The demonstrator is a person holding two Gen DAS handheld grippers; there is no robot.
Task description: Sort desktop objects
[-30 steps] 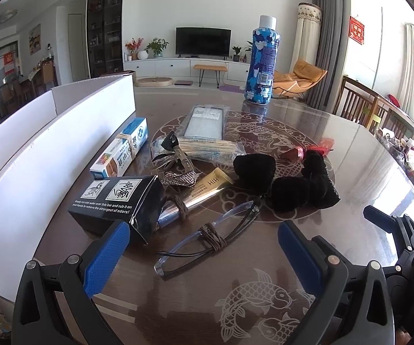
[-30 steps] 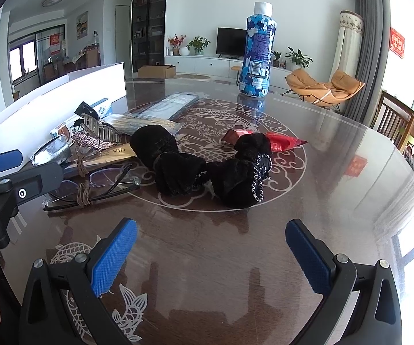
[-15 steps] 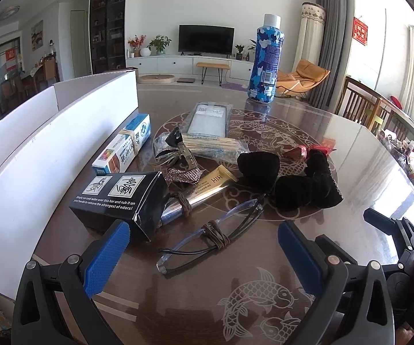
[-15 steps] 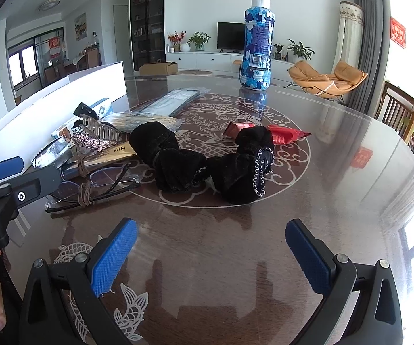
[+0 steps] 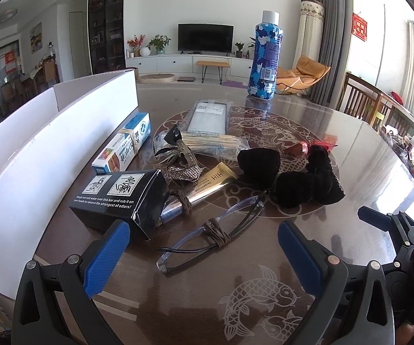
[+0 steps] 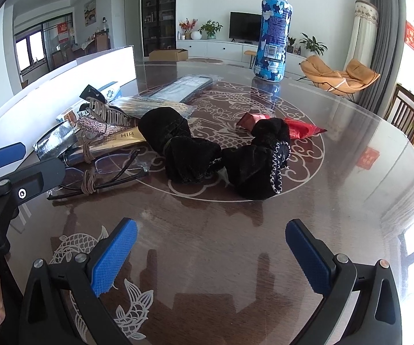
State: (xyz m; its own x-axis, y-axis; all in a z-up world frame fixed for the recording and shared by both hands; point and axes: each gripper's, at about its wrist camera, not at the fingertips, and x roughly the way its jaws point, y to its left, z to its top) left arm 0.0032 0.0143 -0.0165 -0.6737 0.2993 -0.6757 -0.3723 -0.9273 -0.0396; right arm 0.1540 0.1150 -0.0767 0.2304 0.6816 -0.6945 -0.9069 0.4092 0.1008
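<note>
The right gripper (image 6: 211, 254) hangs spread wide, empty, at the bottom of the frame over the table (image 6: 350, 201). Black velvet pouches (image 6: 221, 155) lie mid-frame, glasses (image 6: 106, 172) to their left, a blue bottle (image 6: 273, 34) at the top.

You are in a home's open living room: a television (image 5: 205, 37) on a long white cabinet (image 5: 189, 63) at the far wall, an orange lounge chair (image 5: 304, 73) right, dining chairs (image 5: 362, 100) beside the table (image 5: 365, 155).
</note>
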